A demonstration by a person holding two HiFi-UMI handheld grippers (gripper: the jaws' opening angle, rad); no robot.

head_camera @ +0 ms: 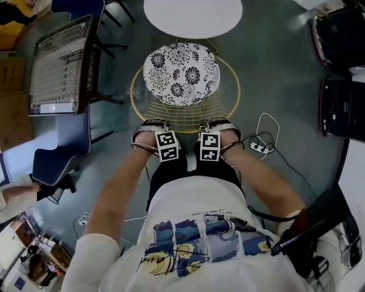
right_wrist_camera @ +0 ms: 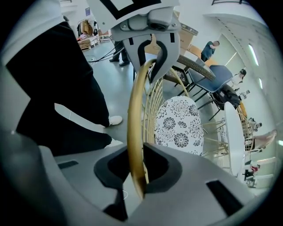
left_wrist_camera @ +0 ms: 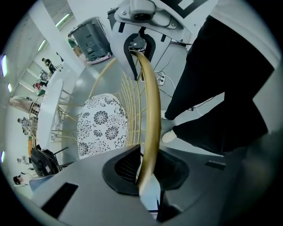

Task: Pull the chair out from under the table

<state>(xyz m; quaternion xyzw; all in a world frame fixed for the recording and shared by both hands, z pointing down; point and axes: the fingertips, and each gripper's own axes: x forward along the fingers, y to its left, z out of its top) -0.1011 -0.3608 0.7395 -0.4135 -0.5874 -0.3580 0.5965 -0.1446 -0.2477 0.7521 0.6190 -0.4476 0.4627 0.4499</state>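
Observation:
A gold wire chair with a black-and-white floral cushion stands just in front of me, its seat partly under the round white table. Both grippers point down onto the chair's back rim, side by side. My left gripper is shut on the gold rim, which runs between its jaws in the left gripper view. A hand's width to its right, my right gripper is shut on the same rim. Each gripper view also shows the other gripper clamped on the rim further along.
Blue chairs and a dark mesh-topped frame stand to the left. A white power strip with cables lies on the grey floor at the right, near black cases. My own legs stand right behind the chair.

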